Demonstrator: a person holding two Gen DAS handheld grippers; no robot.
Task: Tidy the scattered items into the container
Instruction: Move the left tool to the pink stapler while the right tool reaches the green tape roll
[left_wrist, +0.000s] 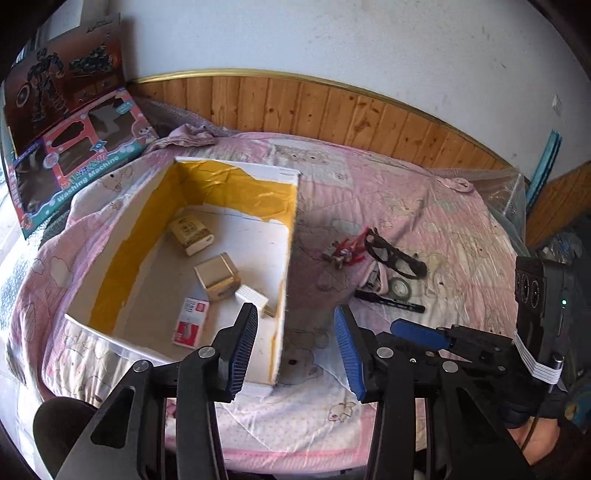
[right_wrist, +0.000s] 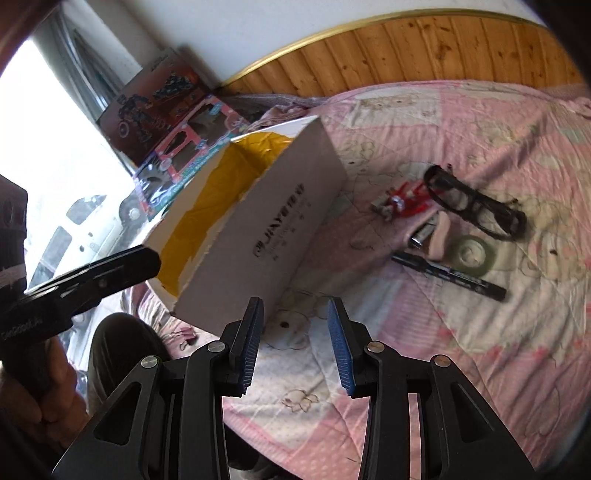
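Note:
A white cardboard box (left_wrist: 236, 173) with yellow tape inside lies open on the pink bedspread; it holds a tissue pack (left_wrist: 192, 235), a tan tin (left_wrist: 218, 277), a white plug (left_wrist: 252, 297) and a red-and-white card (left_wrist: 191, 322). To its right lie black glasses (left_wrist: 393, 254), a red toy (left_wrist: 345, 251), a tape roll (left_wrist: 400, 288) and a black pen (left_wrist: 389, 301). My left gripper (left_wrist: 295, 350) hangs open over the box's near right corner. My right gripper (right_wrist: 295, 343) is open and empty beside the box (right_wrist: 280, 225), short of the glasses (right_wrist: 472, 203), toy (right_wrist: 404, 199), tape roll (right_wrist: 469, 254) and pen (right_wrist: 448, 275).
Two toy boxes (left_wrist: 70, 136) lean against the wall at the back left. A wooden headboard panel (left_wrist: 332, 110) runs behind the bed. The right gripper's body (left_wrist: 480, 343) shows low right in the left wrist view; the left one (right_wrist: 85, 280) and a hand show at left in the right wrist view.

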